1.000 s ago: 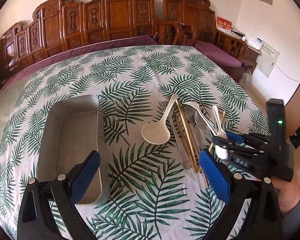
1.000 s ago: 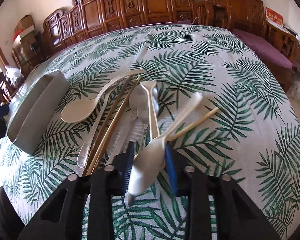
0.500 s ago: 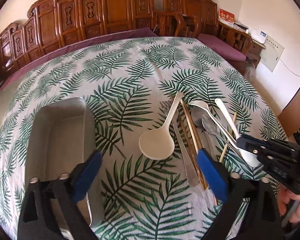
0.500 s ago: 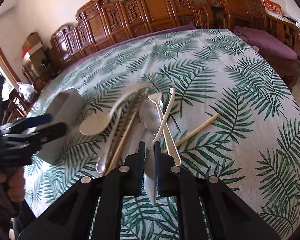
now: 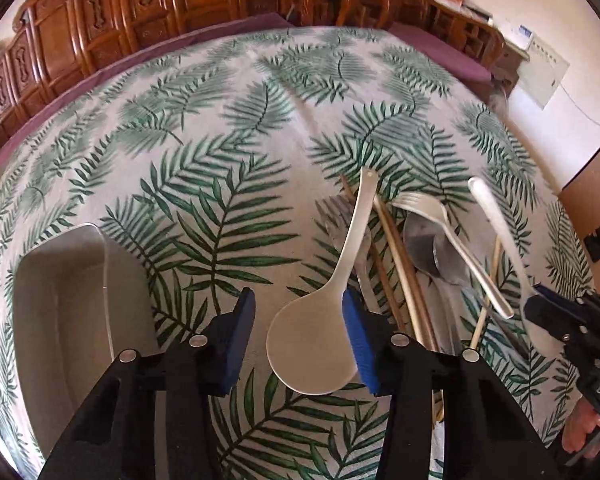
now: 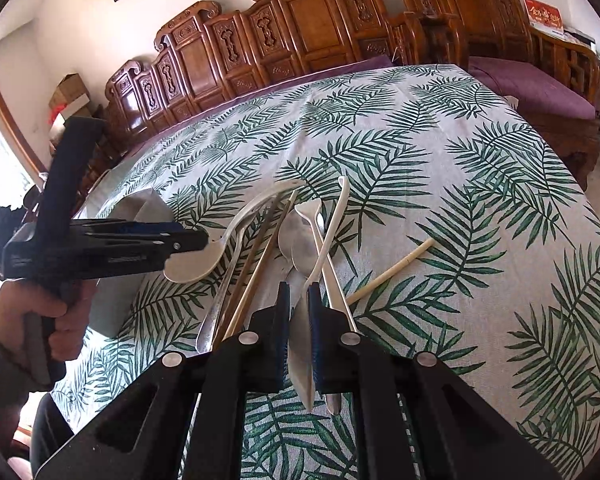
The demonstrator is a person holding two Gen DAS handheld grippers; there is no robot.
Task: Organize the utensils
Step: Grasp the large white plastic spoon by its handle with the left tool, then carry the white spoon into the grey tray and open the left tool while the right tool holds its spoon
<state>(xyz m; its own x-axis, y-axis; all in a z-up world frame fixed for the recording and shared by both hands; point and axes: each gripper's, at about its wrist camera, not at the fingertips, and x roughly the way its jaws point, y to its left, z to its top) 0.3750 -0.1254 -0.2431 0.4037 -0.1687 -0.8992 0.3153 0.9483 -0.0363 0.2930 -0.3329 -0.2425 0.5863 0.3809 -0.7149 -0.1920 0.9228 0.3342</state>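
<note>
The worktop [image 5: 260, 152] carries a grey tray [image 5: 60, 320] at nine o'clock. My left fingers [image 5: 298, 336] spread around the rice paddle [image 5: 312, 344] — my right fingers [image 6: 299, 320] pinch a white spoon [image 6: 300, 344], raised at three o'clock.

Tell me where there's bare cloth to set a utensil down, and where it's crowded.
Free: the tablecloth right of the lone chopstick, the far half toward the wooden chairs, and the strip between the metal tray and the rice paddle. Crowded: the utensil pile ahead of the right gripper.
</note>
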